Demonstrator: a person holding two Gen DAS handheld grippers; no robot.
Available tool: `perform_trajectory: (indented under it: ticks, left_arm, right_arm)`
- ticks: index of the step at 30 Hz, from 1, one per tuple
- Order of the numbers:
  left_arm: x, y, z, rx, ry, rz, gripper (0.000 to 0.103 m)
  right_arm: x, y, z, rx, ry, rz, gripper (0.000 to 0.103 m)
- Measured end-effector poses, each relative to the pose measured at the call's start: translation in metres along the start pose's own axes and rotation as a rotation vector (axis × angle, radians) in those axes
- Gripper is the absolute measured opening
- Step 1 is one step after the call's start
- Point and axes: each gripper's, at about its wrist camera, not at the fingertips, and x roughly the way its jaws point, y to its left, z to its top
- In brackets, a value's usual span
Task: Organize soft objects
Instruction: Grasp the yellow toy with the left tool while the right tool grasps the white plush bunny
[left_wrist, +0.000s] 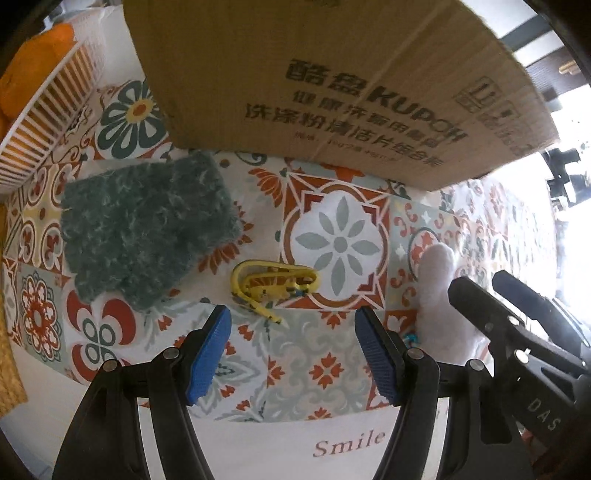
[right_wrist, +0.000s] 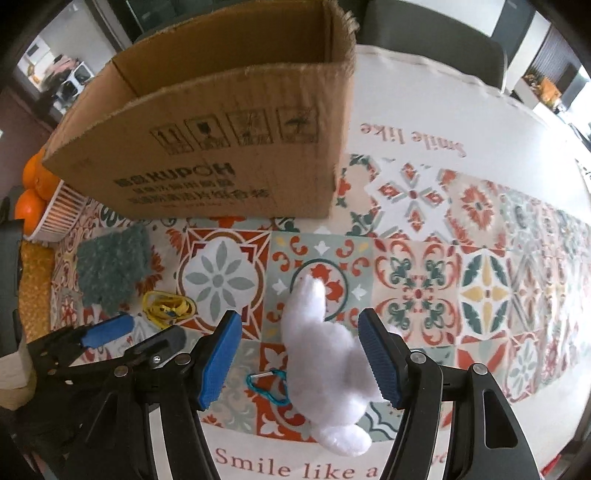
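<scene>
Pickup step: right gripper (right_wrist: 299, 354) jaws open astride white plush (right_wrist: 325, 376); left gripper (left_wrist: 293, 350) open, empty. Next: close, carry to cardboard box (right_wrist: 229, 147).

Surface: a table under a cloth (right_wrist: 424, 229) printed with orange, teal and white tile patterns, its white border lettered "Smile like".
Furniture: a dark chair back (right_wrist: 436, 40) at the far edge.
Light: bright daylight at the right (left_wrist: 576, 206).
Walls: dark panelling (left_wrist: 546, 74).
</scene>
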Motion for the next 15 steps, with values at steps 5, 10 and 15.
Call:
perform_trajectory:
  ticks: [5,10,15]
  left_arm:
    - [0.016,-0.003,0.006,-0.027,0.01,0.01,0.069]
    - [0.032,-0.011,0.01,-0.042,-0.004,0.058,0.069]
    - [0.046,-0.012,0.021,-0.06,-0.011,0.095,0.069]
  right_arm:
    - [0.014,-0.004,0.008,-0.009,0.02,0.014,0.067]
    - [0.027,-0.007,0.014,-0.028,0.036,0.029,0.067]
    - [0.04,-0.002,0.017,-0.048,0.056,0.022,0.066]
